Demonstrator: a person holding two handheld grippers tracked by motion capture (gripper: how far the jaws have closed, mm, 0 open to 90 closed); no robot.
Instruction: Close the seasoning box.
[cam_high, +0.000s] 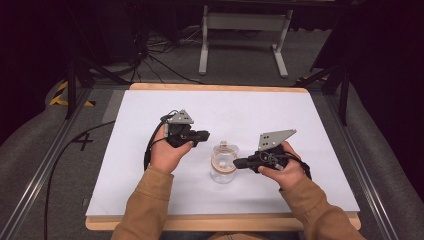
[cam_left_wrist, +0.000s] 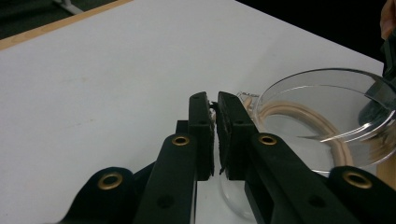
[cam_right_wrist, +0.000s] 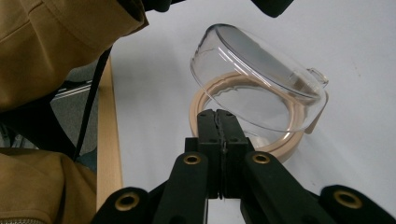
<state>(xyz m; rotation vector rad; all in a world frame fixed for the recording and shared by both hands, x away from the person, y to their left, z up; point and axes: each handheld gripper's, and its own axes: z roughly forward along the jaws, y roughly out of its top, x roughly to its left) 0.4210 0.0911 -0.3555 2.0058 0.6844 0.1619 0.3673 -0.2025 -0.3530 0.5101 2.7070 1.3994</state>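
i see a clear bowl (cam_high: 223, 167) near the middle of the white table (cam_high: 150, 190), between my two grippers, with a beige ring (cam_right_wrist: 243, 116) at it. in the right gripper view the bowl sits tilted over the ring, its rim lifted on the near side, and a small tab (cam_right_wrist: 316, 74) juts from its far edge.

the left gripper (cam_high: 201, 135) hovers just left of the bowl, its jaws nearly together with a thin slit between them, clamped on nothing that i can see. the right gripper (cam_high: 238, 162) points at the bowl's right side, jaws pressed together; whether they pinch the rim, i cannot tell.

a small label lies on the table beyond the left jaws, too blurred to read. on the floor left of the table there is a dark mark (cam_high: 83, 141) like a "4".
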